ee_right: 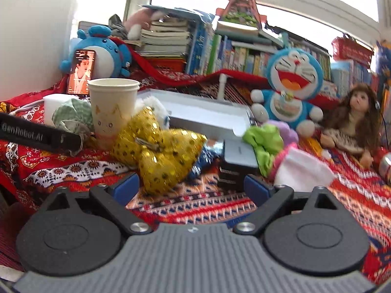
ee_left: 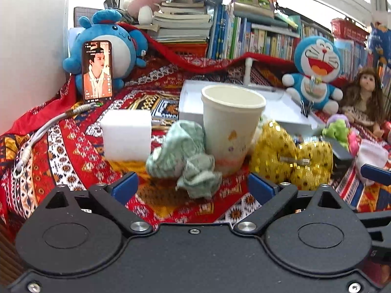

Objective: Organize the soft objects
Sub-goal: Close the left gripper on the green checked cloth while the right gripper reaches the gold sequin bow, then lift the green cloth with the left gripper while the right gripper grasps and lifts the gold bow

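Observation:
A crumpled green cloth (ee_left: 185,158) lies on the patterned red blanket (ee_left: 61,161), just ahead of my open, empty left gripper (ee_left: 193,185). A paper cup (ee_left: 231,124) stands behind it, a white foam block (ee_left: 127,134) to its left. A gold sequin bow (ee_left: 290,156) lies right of the cup. In the right wrist view the bow (ee_right: 161,151) lies just ahead of my open, empty right gripper (ee_right: 193,186). The cup (ee_right: 112,107), green cloth (ee_right: 72,114), a lime and pink soft toy (ee_right: 266,144) and a white cloth (ee_right: 303,168) show there too.
A white tray (ee_right: 202,117) sits behind the bow. A Doraemon plush (ee_right: 288,88), a doll (ee_right: 352,119) and a blue round plush (ee_left: 107,48) with a phone (ee_left: 97,70) leaning on it line the back. Books (ee_left: 256,36) stand behind. A small grey box (ee_right: 237,153) lies near the toys.

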`<state>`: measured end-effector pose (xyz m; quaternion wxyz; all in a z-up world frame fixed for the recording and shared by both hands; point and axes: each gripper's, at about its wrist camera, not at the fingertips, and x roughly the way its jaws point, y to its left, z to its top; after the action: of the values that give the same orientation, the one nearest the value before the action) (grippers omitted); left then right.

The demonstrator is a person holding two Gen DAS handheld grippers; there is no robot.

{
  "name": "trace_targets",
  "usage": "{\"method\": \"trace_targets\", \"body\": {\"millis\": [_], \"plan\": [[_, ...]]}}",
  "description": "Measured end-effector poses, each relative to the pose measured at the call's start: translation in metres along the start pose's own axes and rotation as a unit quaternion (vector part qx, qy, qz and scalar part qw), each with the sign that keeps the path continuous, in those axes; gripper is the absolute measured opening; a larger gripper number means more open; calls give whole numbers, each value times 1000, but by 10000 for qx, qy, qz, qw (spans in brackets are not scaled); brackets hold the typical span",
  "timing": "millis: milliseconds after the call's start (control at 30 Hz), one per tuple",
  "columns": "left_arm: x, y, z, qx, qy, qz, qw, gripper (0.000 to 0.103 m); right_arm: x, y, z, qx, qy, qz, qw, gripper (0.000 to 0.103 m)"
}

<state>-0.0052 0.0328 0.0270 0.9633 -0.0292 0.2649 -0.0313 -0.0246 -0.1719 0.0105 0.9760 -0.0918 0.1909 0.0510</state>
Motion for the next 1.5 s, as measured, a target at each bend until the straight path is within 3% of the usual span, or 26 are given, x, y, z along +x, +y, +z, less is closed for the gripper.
{"method": "trace_targets", "body": {"millis": [133, 233, 1200, 1267, 1400, 1500], "plan": [[11, 9, 9, -313, 139, -1, 9994, 68, 7, 2, 5, -141, -90, 15, 9999, 97], [19, 18, 13, -650, 272, -121, 9974, 60, 12, 4, 7, -223, -140, 38, 9996, 97], [55, 10, 14, -618, 277, 181, 9975, 65, 47, 17, 12, -498, -238, 443, 9975, 97], [55, 10, 13, -619, 306, 143, 9975, 61, 47, 18, 11, -507, -217, 499, 9972, 97], [52, 13, 11, -649, 339, 49, 9973, 41, 48, 19, 9, -515, -177, 584, 9968, 97], [48, 14, 12, -642, 311, 1, 9974, 34, 48, 19, 8, -474, -170, 612, 9969, 93]]}}
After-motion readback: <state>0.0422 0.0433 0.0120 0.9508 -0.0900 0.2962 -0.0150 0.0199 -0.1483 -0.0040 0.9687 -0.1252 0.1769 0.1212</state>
